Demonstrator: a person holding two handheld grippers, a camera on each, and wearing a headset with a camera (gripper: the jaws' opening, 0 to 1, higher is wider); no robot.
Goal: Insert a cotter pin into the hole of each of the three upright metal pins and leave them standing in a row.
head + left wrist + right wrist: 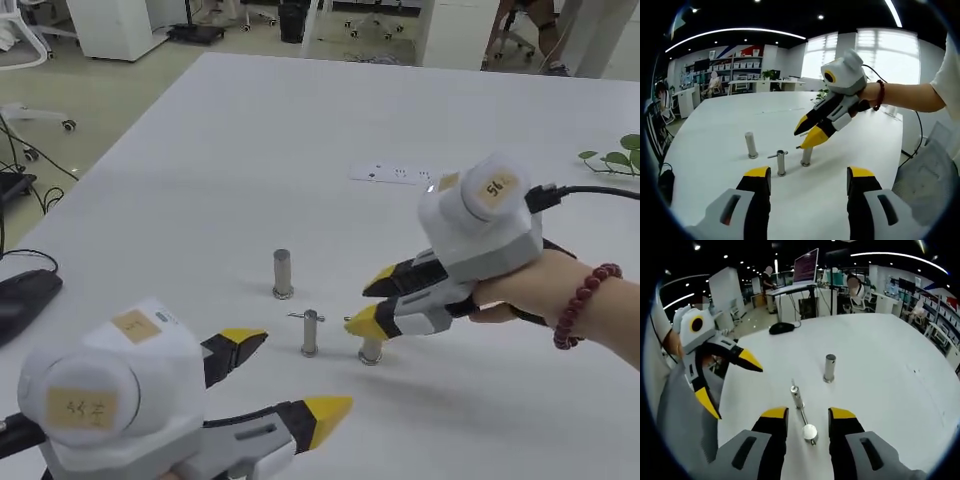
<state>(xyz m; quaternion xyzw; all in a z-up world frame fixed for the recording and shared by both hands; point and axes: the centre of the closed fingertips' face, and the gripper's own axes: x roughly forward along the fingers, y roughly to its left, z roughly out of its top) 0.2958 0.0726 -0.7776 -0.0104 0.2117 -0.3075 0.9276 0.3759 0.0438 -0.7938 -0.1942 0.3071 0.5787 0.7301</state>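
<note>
Three upright metal pins stand in a slanted row on the white table: the far pin (282, 273), the middle pin (310, 332) and the near pin (371, 350). A thin cotter pin (296, 316) sticks out sideways from the middle pin's top. My right gripper (363, 305) is open, its yellow tips straddling the near pin (810, 431). A thin cotter pin (803, 416) lies between the jaws, at that pin's top; neither jaw touches it. My left gripper (297, 373) hangs open with nothing in it, in front of the row.
A white power strip (393, 174) lies farther back on the table (200, 180). Green leaves (615, 158) poke in at the right edge. A black object (25, 295) sits at the table's left edge. Office chairs and desks stand beyond.
</note>
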